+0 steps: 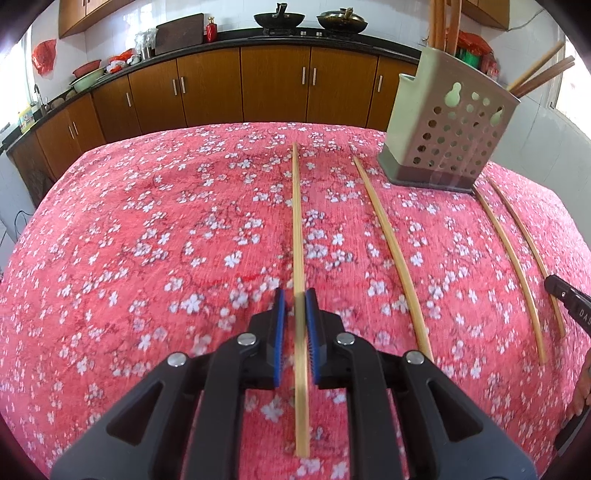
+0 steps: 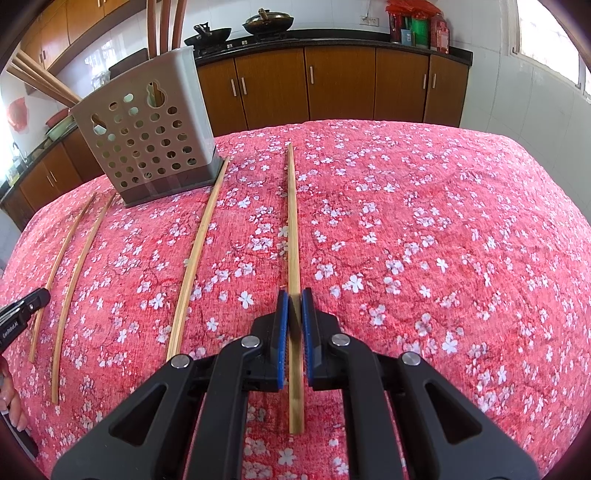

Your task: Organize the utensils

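Chopsticks lie in a row of four on the worktop point(image 1: 147, 240), which is covered by a red cloth printed with white blossoms. All four run lengthwise from near to far.

Nearest, the left tool point(image 1: 294, 293) straddles the leftmost chopstick point(image 1: 297, 221) close to its near end. Its blue pads stand slightly spread, with a thin gap showing between the left pad and the stick. The stick is blurred there, so contact on the right pad is hard to judge.

The right tool point(image 2: 294, 293) has its blue pads pressed against both sides of the rightmost chopstick point(image 2: 292, 221), pinching it a little beyond its near end. Whether that stick is raised off the cloth cannot be told.

Between these two lie the second chopstick point(image 1: 384, 229) and the third chopstick point(image 2: 192, 258), both flat on the cloth and apart from either tool.

Farther back, a beige perforated utensil holder point(image 1: 447, 125) stands upright on the worktop, beyond the two middle sticks. The far tip of the third chopstick reaches the right corner of its base. Several wooden sticks and handles already poke out of its top, some leaning.

Beyond the worktop are brown cabinets point(image 1: 273, 85) with two dark woks point(image 1: 284, 18) above them.
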